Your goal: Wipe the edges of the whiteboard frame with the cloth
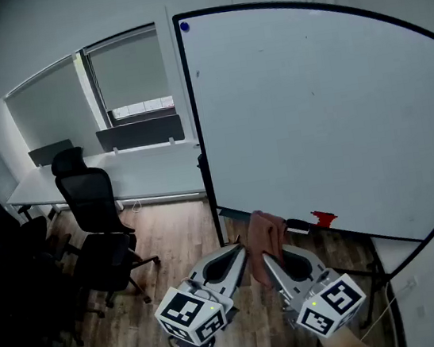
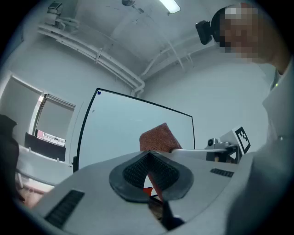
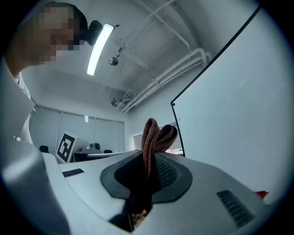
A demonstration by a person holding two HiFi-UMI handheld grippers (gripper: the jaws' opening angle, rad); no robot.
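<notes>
Right tongs (image 3: 149, 160) pinching the folded reddish-brown cloth (image 3: 154, 135), which sticks up past the tips; left tongs (image 2: 148, 155) pressed together, nothing in them, just beside the right pair; cloth near the lower edge of the whiteboard frame (image 1: 197, 131), by its bottom-left corner, contact unclear; office chairs (image 1: 94, 210) well left.

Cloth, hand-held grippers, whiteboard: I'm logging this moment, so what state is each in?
cloth: folded, clamped between jaws
right hand-held gripper: shut on the cloth
left hand-held gripper: shut, nothing between jaws
whiteboard: upright, mostly blank
</notes>
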